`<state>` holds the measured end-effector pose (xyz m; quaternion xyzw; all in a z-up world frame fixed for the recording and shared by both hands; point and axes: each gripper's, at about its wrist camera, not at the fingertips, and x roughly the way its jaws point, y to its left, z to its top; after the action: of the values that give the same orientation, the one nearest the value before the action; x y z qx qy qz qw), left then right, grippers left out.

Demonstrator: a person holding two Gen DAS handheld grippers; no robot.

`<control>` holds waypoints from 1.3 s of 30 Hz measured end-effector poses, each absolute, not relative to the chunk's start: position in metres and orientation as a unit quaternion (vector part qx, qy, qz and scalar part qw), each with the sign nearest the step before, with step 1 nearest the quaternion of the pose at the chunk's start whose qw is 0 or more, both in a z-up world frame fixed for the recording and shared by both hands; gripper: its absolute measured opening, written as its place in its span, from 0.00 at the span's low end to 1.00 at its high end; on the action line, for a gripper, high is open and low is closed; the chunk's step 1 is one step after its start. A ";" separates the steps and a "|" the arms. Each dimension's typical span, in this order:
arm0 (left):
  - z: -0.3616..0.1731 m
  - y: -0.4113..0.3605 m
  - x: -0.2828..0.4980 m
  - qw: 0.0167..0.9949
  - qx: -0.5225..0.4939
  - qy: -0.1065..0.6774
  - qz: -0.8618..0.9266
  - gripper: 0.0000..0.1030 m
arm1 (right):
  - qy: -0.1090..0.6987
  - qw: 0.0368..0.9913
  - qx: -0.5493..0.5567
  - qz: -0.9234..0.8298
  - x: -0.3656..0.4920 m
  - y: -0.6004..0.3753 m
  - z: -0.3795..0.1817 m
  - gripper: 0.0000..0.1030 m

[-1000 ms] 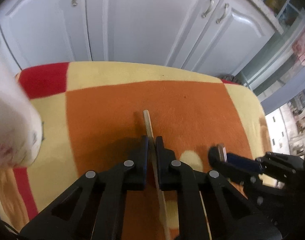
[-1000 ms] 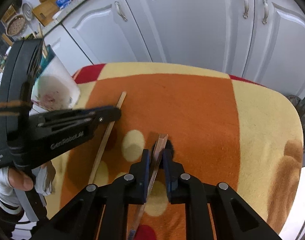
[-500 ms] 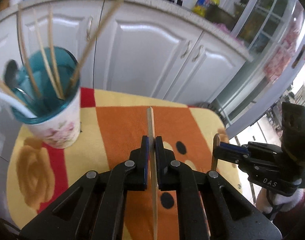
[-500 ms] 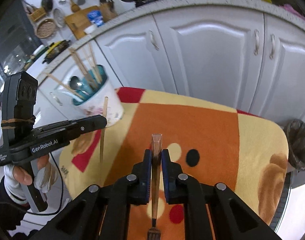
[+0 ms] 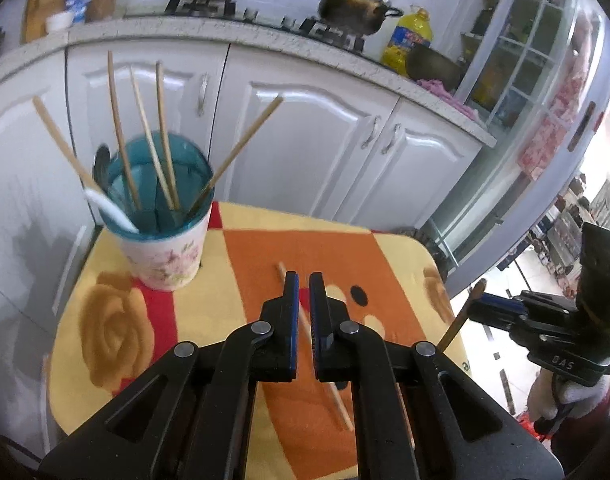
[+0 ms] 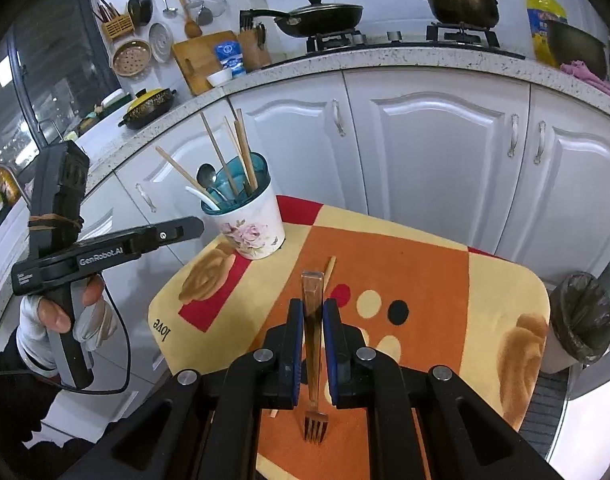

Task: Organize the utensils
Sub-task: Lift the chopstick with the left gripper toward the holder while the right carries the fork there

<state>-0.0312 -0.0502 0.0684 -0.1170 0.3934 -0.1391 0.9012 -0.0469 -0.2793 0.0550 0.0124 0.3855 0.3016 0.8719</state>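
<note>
Fork with a brown see-through handle and metal tines [image 6: 313, 344]: it hangs tines-down above the desk, pinched at mid-handle by the right tongs [image 6: 313, 305], whose jaws are closed onto it. The left tongs [image 5: 301, 282] are drawn almost fully together with nothing between them. A pale wooden chopstick [image 6: 329, 270] appears to lie loose on the orange, yellow and red checked cloth [image 6: 445, 280] that covers the desk. The step in hand looks like carrying the fork to the flowered white cup with a teal liner [image 6: 253, 228], which stands at the cloth's far left corner and already holds chopsticks and spoons. The next move likely calls for steering the fork over the rim, clear of the leaning sticks, before letting go. The chopstick's middle is hidden behind the tongs in both views, so whether it rests flat is uncertain. The liner's inner divisions are hard to make out.
</note>
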 end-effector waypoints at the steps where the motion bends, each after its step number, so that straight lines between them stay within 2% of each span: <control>1: 0.065 -0.050 -0.030 0.899 -0.120 0.399 -0.135 0.03 | 0.386 0.872 0.012 0.300 -0.046 -0.279 0.054 0.09; 2: 0.061 -0.051 -0.027 0.896 -0.124 0.405 -0.131 0.04 | 0.386 0.873 0.011 0.299 -0.046 -0.279 0.054 0.09; 4: 0.047 -0.056 -0.019 0.889 -0.124 0.422 -0.124 0.13 | 0.388 0.872 0.013 0.297 -0.044 -0.280 0.052 0.09; 5: 0.039 -0.060 -0.013 0.885 -0.125 0.431 -0.122 0.25 | 0.389 0.872 0.015 0.297 -0.043 -0.282 0.052 0.09; 6: 0.030 -0.064 -0.007 0.880 -0.126 0.442 -0.119 0.32 | 0.389 0.872 0.015 0.297 -0.043 -0.282 0.052 0.09; 10: -0.006 -0.093 0.020 0.864 -0.103 0.478 -0.119 0.34 | 0.392 0.870 0.017 0.297 -0.040 -0.284 0.051 0.09; 16: -0.060 -0.124 0.070 0.841 -0.082 0.526 -0.096 0.34 | 0.396 0.869 0.021 0.297 -0.036 -0.287 0.050 0.09; 18: -0.074 -0.131 0.080 0.836 -0.070 0.537 -0.091 0.23 | 0.397 0.868 0.022 0.297 -0.037 -0.287 0.050 0.09; 19: -0.073 -0.134 0.080 0.849 -0.055 0.518 -0.086 0.18 | 0.397 0.868 0.023 0.298 -0.036 -0.287 0.050 0.09; 20: -0.076 -0.136 0.081 0.847 -0.044 0.523 -0.085 0.08 | 0.398 0.868 0.022 0.298 -0.036 -0.287 0.049 0.09; 23: -0.074 -0.124 0.077 0.840 -0.071 0.529 -0.100 0.05 | 0.398 0.867 0.021 0.300 -0.036 -0.286 0.050 0.09; 27: -0.047 -0.099 0.053 0.847 -0.100 0.510 -0.110 0.04 | 0.393 0.867 0.019 0.306 -0.038 -0.283 0.054 0.09; 39: 0.075 -0.030 -0.020 0.904 -0.135 0.386 -0.122 0.04 | 0.364 0.870 -0.006 0.331 -0.046 -0.261 0.081 0.09</control>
<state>-0.0204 -0.0299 0.0748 -0.1355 0.3861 -0.1218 0.9043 -0.0463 -0.2614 0.0809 -0.0059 0.3645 0.3307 0.8705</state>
